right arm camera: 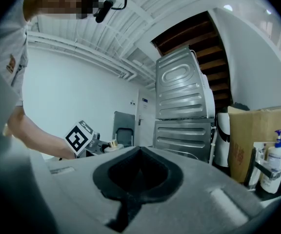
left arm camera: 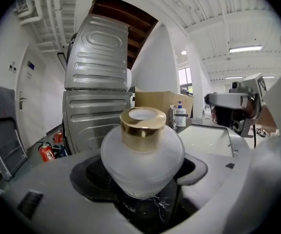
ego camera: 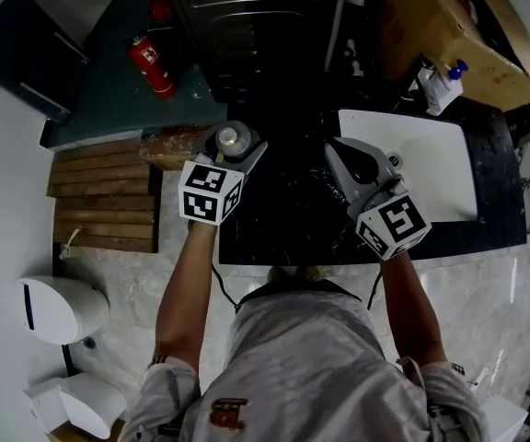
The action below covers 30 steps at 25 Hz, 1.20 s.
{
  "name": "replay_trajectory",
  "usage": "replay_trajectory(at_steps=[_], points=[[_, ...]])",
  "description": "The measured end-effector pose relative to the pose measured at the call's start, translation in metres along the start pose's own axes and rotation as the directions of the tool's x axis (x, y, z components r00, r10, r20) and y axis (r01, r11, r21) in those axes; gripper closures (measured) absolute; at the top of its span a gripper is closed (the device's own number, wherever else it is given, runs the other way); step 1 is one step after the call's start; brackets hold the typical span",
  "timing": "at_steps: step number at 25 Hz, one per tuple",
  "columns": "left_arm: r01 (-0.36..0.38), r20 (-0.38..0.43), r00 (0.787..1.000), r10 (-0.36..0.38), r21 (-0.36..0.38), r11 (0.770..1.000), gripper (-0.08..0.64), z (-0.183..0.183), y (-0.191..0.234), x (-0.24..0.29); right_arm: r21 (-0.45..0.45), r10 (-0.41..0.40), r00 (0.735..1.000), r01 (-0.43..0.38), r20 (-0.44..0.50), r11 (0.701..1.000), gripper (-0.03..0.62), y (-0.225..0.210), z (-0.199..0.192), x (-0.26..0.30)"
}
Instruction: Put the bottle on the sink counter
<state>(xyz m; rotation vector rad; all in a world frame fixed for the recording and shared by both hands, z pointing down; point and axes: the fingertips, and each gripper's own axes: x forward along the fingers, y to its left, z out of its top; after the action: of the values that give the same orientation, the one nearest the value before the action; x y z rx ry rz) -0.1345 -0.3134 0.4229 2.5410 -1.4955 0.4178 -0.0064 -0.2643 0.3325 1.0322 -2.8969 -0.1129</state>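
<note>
Head view, one gold-capped bottle [ego camera: 227, 138], two claws, left claw [ego camera: 231, 147] pinching the bottle, spread wide, right claw [ego camera: 337, 150] pressing together, empty.

Red print runs down the side of a cardboard box [right arm camera: 240, 145], its characters too blurred to read. An orange emblem [ego camera: 228, 413] on the person's shirt and the fire extinguisher [ego camera: 152, 65] label are equally illegible.
</note>
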Motion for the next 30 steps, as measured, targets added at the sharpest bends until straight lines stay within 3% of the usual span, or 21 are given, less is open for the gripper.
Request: replay_trajectory(at_steps=[10,18,30], points=[[0.002,-0.163,0.987,-0.005,-0.017,1.000,0.232,-0.043,0.021,0.044,0.021,0.017,0.999,-0.016,-0.036,1.000,0.592,-0.018,-0.018,0.013],[0.002,-0.242,0.970,-0.013,-0.044,0.999,0.232,-0.060,0.028,0.057,0.025,0.025,0.999,-0.024,-0.040,0.999,0.592,-0.020,-0.023,0.015],[0.012,-0.271,0.962,-0.021,-0.035,0.999,0.229,-0.068,0.029,0.064,0.030,0.018,0.999,-0.017,-0.041,0.999,0.592,-0.020,-0.027,0.009]])
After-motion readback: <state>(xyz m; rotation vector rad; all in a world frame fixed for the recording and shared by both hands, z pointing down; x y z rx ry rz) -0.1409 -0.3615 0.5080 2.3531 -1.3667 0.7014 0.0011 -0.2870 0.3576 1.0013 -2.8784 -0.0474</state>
